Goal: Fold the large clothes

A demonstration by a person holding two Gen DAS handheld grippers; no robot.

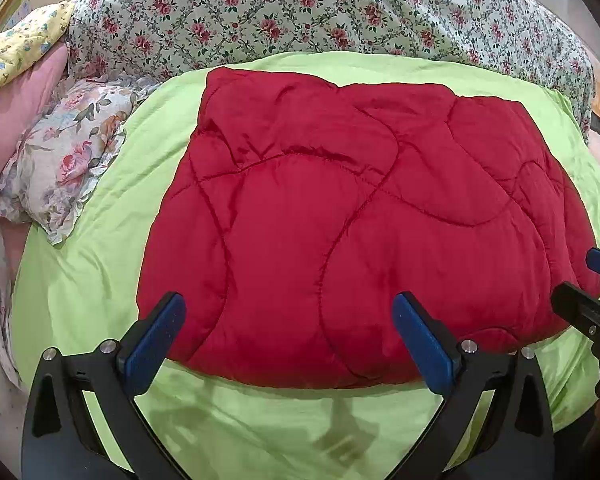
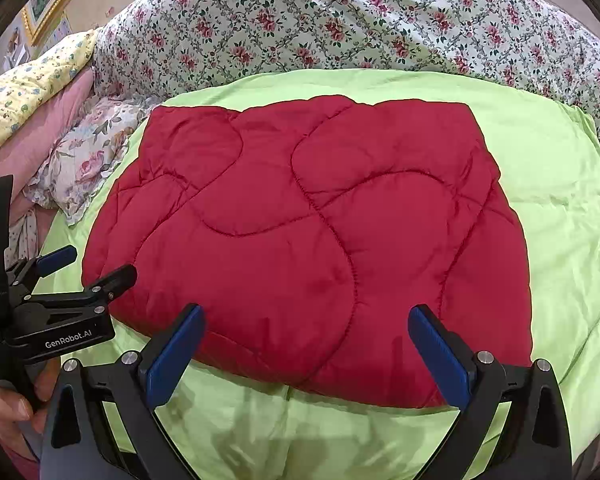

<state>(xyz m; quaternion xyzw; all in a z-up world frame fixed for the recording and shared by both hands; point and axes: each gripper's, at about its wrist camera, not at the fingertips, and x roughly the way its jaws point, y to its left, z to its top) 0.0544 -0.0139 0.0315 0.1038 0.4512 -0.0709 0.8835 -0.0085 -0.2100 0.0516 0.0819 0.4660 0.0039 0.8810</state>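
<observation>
Seen from the left wrist: lime-green sheet spread over the bed, floral quilt heaped behind it, frilled floral pillow at the left, and on the sheet a folded red quilted comforter, with the left gripper wide open above its near edge, holding nothing, its 2 blue pads clear of the fabric. Seen from the right wrist: same green sheet and red comforter lying flat in the middle, right gripper also spread wide and empty over the near edge, left gripper at the left side, open beside the comforter's left edge, held by a hand.

Folded quilt on bed sheet; pillow to its left; floral duvet behind.
</observation>
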